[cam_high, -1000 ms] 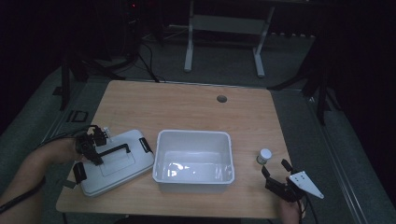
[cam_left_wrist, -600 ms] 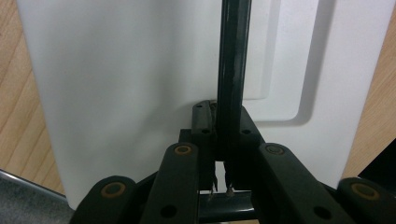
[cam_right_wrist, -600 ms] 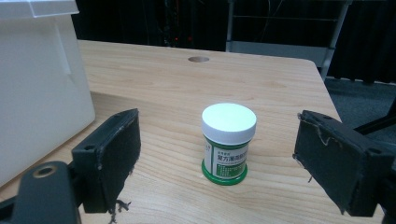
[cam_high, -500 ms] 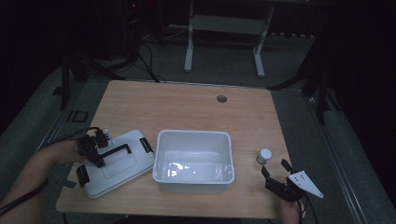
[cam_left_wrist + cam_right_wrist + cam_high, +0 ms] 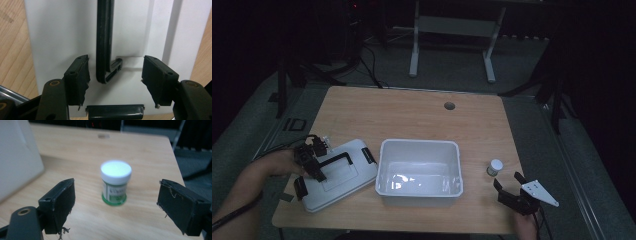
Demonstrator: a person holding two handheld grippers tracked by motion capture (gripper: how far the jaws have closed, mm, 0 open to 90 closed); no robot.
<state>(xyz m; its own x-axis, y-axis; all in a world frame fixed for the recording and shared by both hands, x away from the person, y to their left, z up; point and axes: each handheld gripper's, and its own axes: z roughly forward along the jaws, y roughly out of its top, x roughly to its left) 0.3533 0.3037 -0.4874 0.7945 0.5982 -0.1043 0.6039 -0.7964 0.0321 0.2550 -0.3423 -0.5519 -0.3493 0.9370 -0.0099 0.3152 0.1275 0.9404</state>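
Note:
A white lid with a black handle lies flat at the table's front left. My left gripper hovers over the handle's end. In the left gripper view its jaws have just been opening; the handle stands between them, clear of both pads, on the lid. At the front right my right gripper is open and holds nothing. A small jar with a white cap stands just beyond its fingertips. The right gripper view shows the jar, green-labelled, upright ahead of the wide jaws.
A white open bin sits in the middle front of the wooden table, between lid and jar. A black latch lies at the lid's near edge. A cable hole marks the far side. Dark floor surrounds the table.
The left gripper's jaws have spread apart around the lid's handle. Both hands, the lid, the bin and the jar have stayed in place.

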